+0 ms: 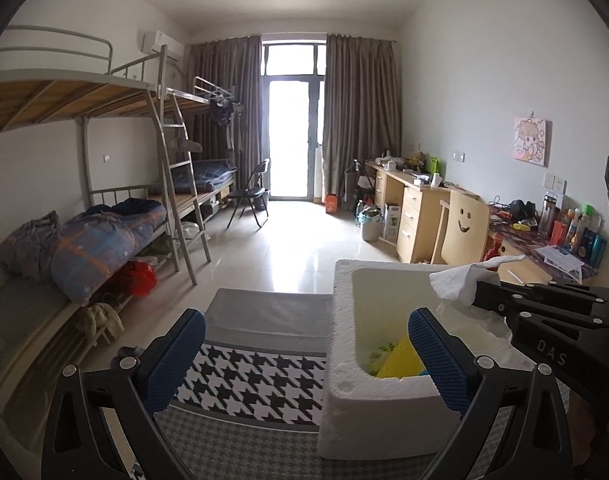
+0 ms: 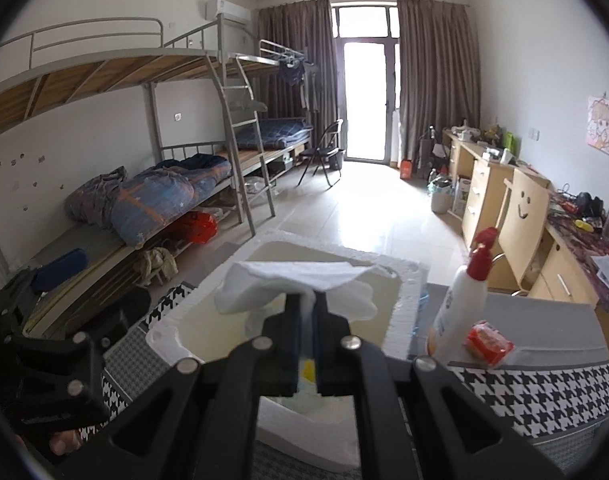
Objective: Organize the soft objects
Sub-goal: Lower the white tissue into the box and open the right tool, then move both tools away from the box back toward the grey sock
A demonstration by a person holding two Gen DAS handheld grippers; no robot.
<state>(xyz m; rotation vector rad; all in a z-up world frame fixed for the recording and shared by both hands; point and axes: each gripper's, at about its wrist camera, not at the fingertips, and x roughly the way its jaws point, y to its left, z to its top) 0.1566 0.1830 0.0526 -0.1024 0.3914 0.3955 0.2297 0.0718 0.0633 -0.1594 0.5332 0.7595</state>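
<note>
A white foam box stands on a houndstooth-patterned cover. Something yellow lies inside it. My left gripper is open wide; its blue pads straddle the box's near left corner without pressing on it. My right gripper is shut on a crumpled white tissue and holds it over the box's hollow. In the left wrist view the right gripper reaches in from the right with the tissue above the box's far rim.
A white pump bottle with a red top and a red packet stand just right of the box. Bunk beds with bedding line the left wall, and desks and a wooden chair line the right. Open tiled floor lies beyond.
</note>
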